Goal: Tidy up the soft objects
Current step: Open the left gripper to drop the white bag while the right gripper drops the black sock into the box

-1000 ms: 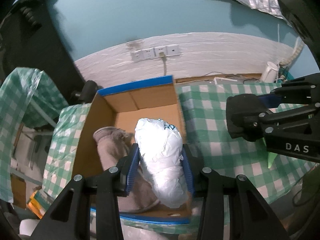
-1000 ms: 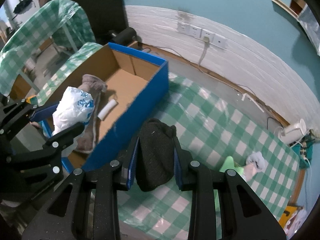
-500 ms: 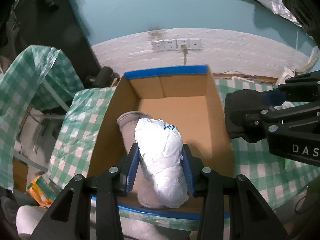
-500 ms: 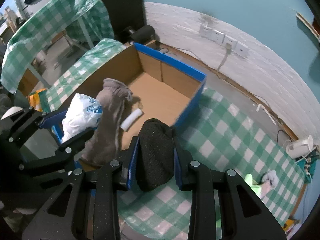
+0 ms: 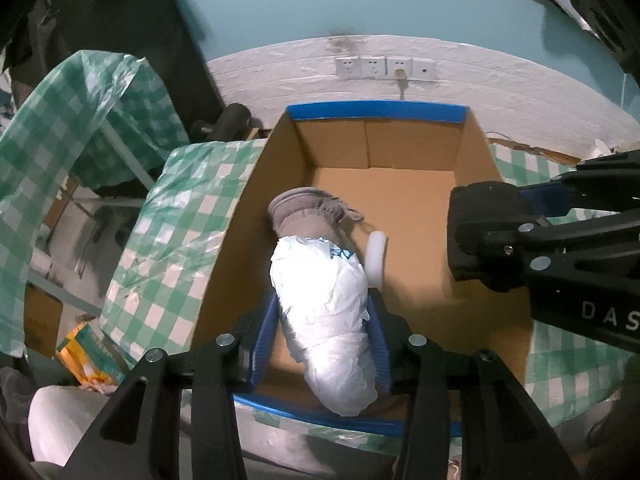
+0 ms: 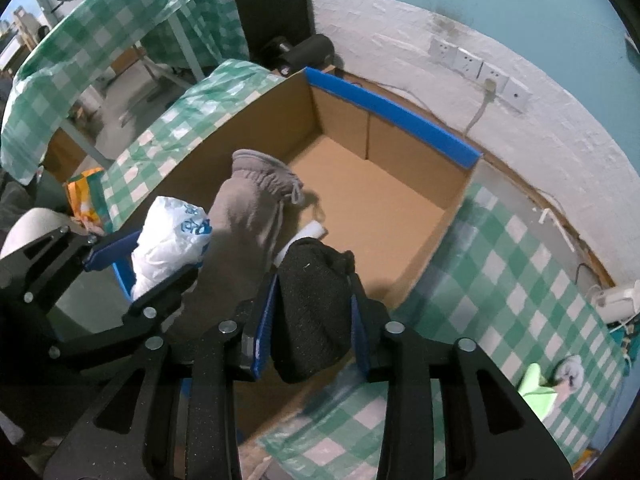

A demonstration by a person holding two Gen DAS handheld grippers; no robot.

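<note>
Since a second ago both grippers have shifted over the open cardboard box (image 5: 472,184), now centred below. Green-checked tablecloth (image 6: 516,264); white brick wall, sockets (image 5: 386,67) at 12 o'clock. Left gripper (image 5: 322,316) jaws easing apart, white plastic bag (image 5: 324,304) with unreadable blue print between pads. Right gripper (image 6: 314,312) opening around black sock (image 6: 312,304); "DAS" on its frame. Grey sock (image 5: 308,216), white roll (image 5: 377,254) inside.
</note>
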